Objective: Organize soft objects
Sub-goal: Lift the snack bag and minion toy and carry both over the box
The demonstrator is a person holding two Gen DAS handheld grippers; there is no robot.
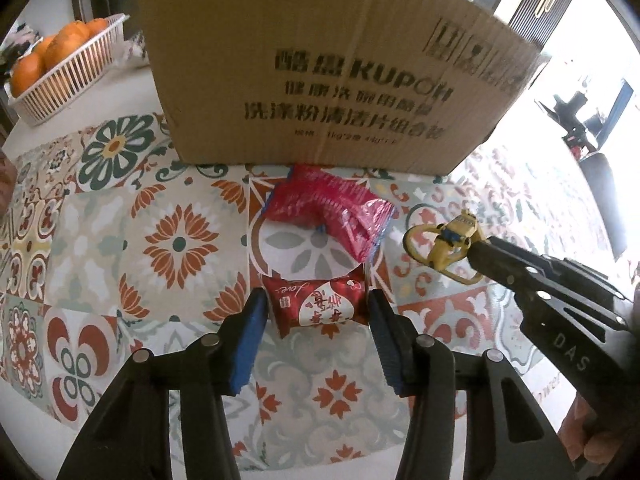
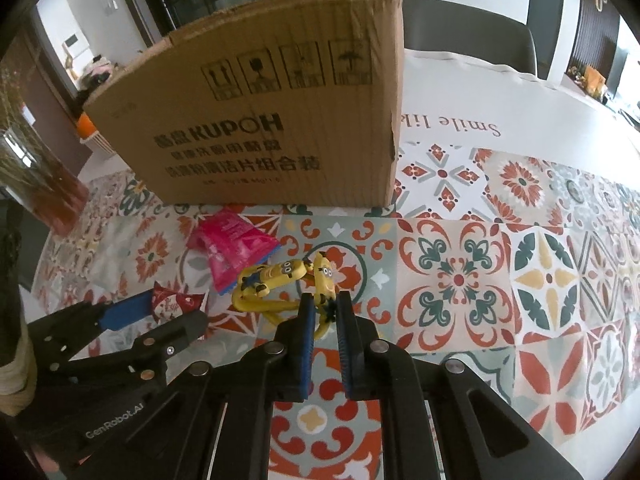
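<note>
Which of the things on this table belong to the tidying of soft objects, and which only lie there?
For the job:
- yellow minion toy, pinched by the right gripper
- red snack packet, between the open left gripper fingers
- pink packet
- cardboard box

Only lying there:
- basket of oranges
- glass vase

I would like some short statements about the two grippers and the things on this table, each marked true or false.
1. The right gripper is shut on the yellow Minion toy. True.
2. The left gripper is shut on the red snack packet. False: its fingers stand open on either side of the packet.
3. The pink plastic pack lies inside the cardboard box. False: it lies on the tablecloth in front of the box.
4. A white basket holds oranges. True.
</note>
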